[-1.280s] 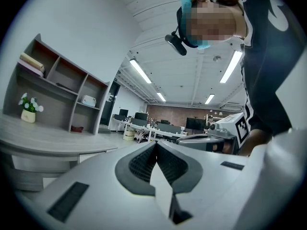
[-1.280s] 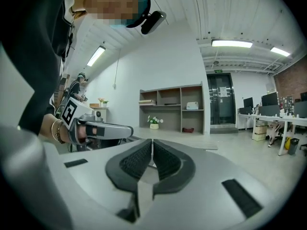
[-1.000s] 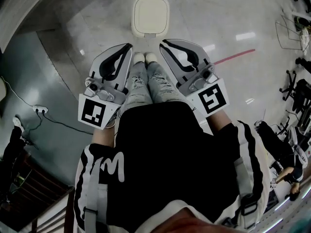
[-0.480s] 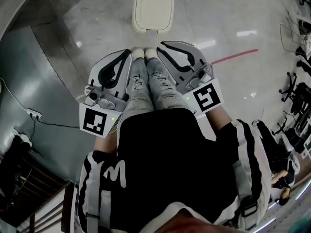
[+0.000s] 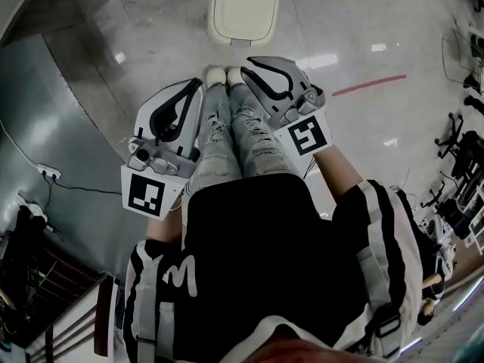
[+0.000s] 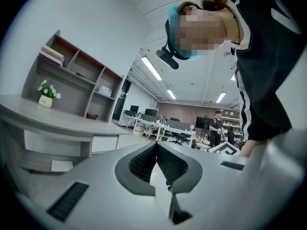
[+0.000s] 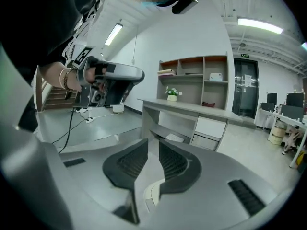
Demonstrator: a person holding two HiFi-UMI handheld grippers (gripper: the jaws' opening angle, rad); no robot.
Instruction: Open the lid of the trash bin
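On the glossy floor (image 5: 363, 36), the trash bin (image 5: 243, 7) stands lidded; left gripper (image 5: 198, 84) jaws meet, right gripper (image 5: 252, 60) jaws seem barely parted, empty.

The trash bin (image 5: 243, 7) stands on the floor just ahead of the person's shoes (image 5: 225, 74). The left gripper (image 5: 198, 84) hangs left of the legs, and the right gripper (image 5: 253, 61) hangs right of them, nearer the bin. A power strip (image 5: 47, 174) lies well off to the left.

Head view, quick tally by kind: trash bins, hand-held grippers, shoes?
Trash bin: 1
Hand-held grippers: 2, the left hand-held gripper and the right hand-held gripper
Shoes: 2
Total: 5
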